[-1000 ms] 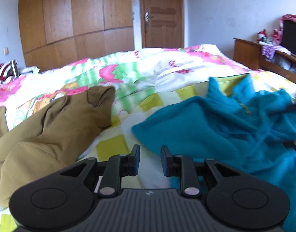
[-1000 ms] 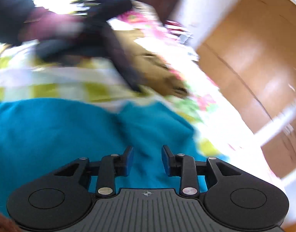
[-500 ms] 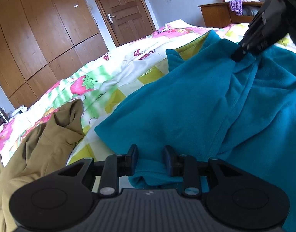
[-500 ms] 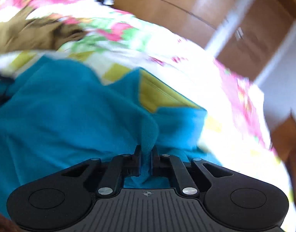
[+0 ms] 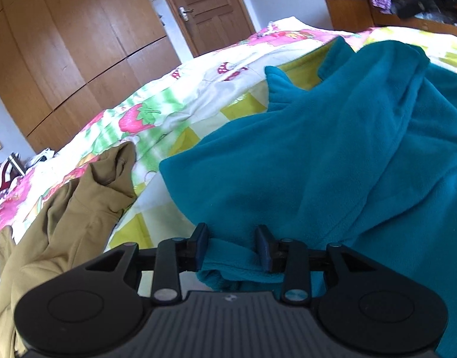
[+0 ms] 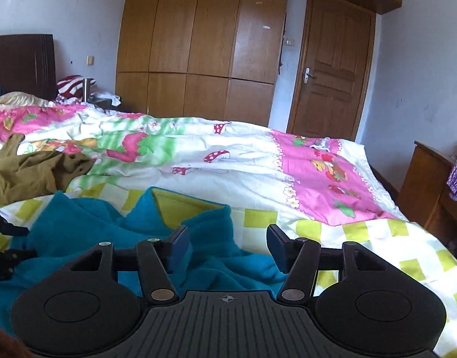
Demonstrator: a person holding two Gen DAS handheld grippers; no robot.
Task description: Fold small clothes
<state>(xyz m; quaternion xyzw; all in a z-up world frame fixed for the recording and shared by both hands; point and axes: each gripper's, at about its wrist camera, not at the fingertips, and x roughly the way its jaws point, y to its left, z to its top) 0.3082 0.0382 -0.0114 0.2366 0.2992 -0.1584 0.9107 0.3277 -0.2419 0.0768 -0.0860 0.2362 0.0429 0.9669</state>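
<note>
A teal fleece garment (image 5: 333, 161) lies rumpled on the bed. My left gripper (image 5: 233, 244) is open, its jaws straddling the garment's near hem without pinching it. In the right wrist view the same teal garment (image 6: 88, 223) lies below my right gripper (image 6: 228, 244), which is open wide and empty above the yellow-lined collar (image 6: 183, 207). An olive-brown garment (image 5: 70, 223) lies crumpled to the left; it also shows in the right wrist view (image 6: 31, 173).
The bed carries a strawberry-print quilt (image 6: 228, 155) in pink, white and green checks. A wooden wardrobe (image 6: 198, 44) and door (image 6: 333, 68) stand behind. A wooden dresser (image 6: 431, 185) is at the right of the bed. Striped clothes (image 6: 73, 85) lie by the headboard.
My right gripper let go of the teal collar, opened wide and lifted back. My left gripper stayed at the hem, its jaws a little wider.
</note>
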